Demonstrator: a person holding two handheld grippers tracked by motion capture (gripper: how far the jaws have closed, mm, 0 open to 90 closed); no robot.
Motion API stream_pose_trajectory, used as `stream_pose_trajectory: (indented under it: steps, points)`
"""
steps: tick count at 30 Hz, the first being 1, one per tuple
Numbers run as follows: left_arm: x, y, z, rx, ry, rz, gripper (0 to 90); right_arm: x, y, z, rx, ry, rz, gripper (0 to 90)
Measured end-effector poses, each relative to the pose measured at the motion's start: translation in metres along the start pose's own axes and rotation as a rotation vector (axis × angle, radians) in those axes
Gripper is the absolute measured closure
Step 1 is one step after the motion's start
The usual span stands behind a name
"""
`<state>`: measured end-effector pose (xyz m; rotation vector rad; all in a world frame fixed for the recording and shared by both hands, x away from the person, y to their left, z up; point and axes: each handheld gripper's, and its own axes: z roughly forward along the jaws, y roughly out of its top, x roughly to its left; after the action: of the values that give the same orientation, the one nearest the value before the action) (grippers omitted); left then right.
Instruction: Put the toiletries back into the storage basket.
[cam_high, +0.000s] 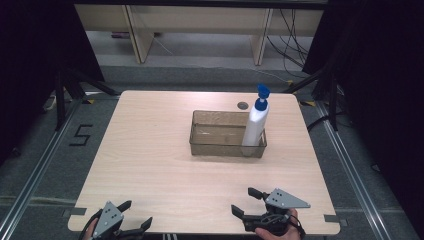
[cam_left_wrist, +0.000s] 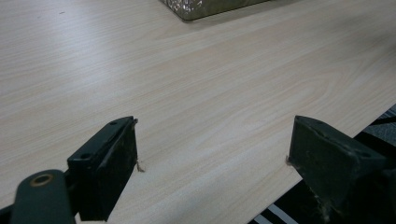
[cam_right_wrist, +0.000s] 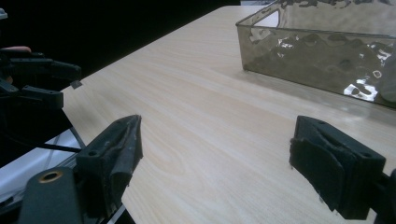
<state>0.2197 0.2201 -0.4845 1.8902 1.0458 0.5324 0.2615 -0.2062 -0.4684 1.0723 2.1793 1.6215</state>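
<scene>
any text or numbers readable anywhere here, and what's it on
"5": black mark on the grey floor left of the table.
Bottle standing in the bin: its white body shows no print that can be read.
Left gripper and right gripper: no lettering that can be read.

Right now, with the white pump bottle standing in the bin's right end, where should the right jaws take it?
Grip the white pump bottle with the blue pump head on its upper body, above the rim of the translucent smoky plastic bin, coming from the near side. It stands upright, and the walls block its lower part. The right gripper is open and nearest.
</scene>
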Motion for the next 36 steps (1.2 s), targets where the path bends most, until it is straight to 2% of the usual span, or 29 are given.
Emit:
stream_pose_trajectory:
  steps: [4,5,6,7,9,10,12,14,15,17,19,20,21,23,25,26,29,30,31,35,36]
  points:
    - [0.000,0.000,0.000,0.002,-0.001,0.002,14.8,0.000,-0.002,-0.001,0.000,0.003,0.000,17.3]
    - [0.000,0.000,0.000,0.001,-0.001,0.001,14.9,0.002,-0.003,-0.002,0.007,0.004,0.022,17.3]
    - [-0.001,0.000,0.000,-0.004,-0.001,-0.006,14.9,0.001,-0.004,-0.002,0.003,0.003,0.006,17.2]
    - [0.000,0.000,0.000,0.006,-0.002,0.005,14.9,0.001,-0.004,-0.003,0.005,0.001,0.002,17.2]
    - [0.000,0.000,0.000,0.007,-0.002,0.004,14.8,0.002,-0.005,-0.005,0.020,-0.003,0.016,17.1]
    - [0.000,0.000,0.000,0.007,-0.002,0.002,14.8,0.002,-0.005,-0.005,0.016,-0.001,0.004,17.1]
    - [0.000,0.000,0.000,0.007,-0.002,0.002,14.9,0.002,-0.007,-0.005,0.010,0.012,0.008,17.1]
    - [0.000,0.000,0.001,0.003,-0.009,0.004,14.8,0.001,-0.008,-0.006,0.021,0.002,-0.002,17.0]
    - [0.000,0.000,0.000,0.009,-0.003,0.005,14.9,0.003,-0.008,-0.008,0.018,0.009,0.015,17.0]
    - [0.000,0.000,0.000,0.010,-0.003,0.006,14.9,0.003,-0.009,-0.006,0.008,0.015,0.017,17.0]
    - [0.000,0.000,0.000,0.007,-0.002,0.005,14.9,0.004,-0.010,-0.008,0.024,0.018,0.019,16.9]
    - [0.000,0.000,0.000,0.003,-0.001,0.004,14.9,0.006,-0.011,-0.009,0.025,0.023,0.051,16.9]
    - [0.000,0.000,0.001,-0.005,-0.005,-0.005,14.9,0.004,-0.012,-0.010,0.019,0.017,0.025,16.8]
    - [0.000,-0.001,0.001,-0.004,-0.006,-0.007,14.9,0.005,-0.012,-0.011,0.020,0.018,0.025,16.8]
    - [0.000,0.000,0.000,0.010,-0.003,0.006,14.9,0.006,-0.014,-0.011,0.013,0.016,0.050,16.9]
    - [0.000,0.000,0.000,0.009,-0.004,0.007,14.9,0.005,-0.014,-0.012,0.014,0.017,0.024,17.0]
    - [0.000,0.000,0.000,0.013,-0.004,0.008,14.9,0.006,-0.016,-0.013,0.022,0.018,0.037,16.9]
    - [0.000,0.000,0.000,0.008,-0.004,0.006,14.9,0.006,-0.016,-0.014,0.021,0.016,0.032,17.0]
    - [-0.002,0.000,0.002,-0.017,-0.008,-0.016,14.9,0.006,-0.017,-0.013,0.017,0.020,0.038,16.9]
    - [-0.001,0.000,0.001,-0.003,-0.002,-0.007,14.9,0.005,-0.017,-0.013,0.022,0.019,0.036,16.9]
    - [0.000,0.000,0.000,0.013,-0.001,0.008,14.9,0.005,-0.017,-0.013,0.021,0.022,0.039,16.9]
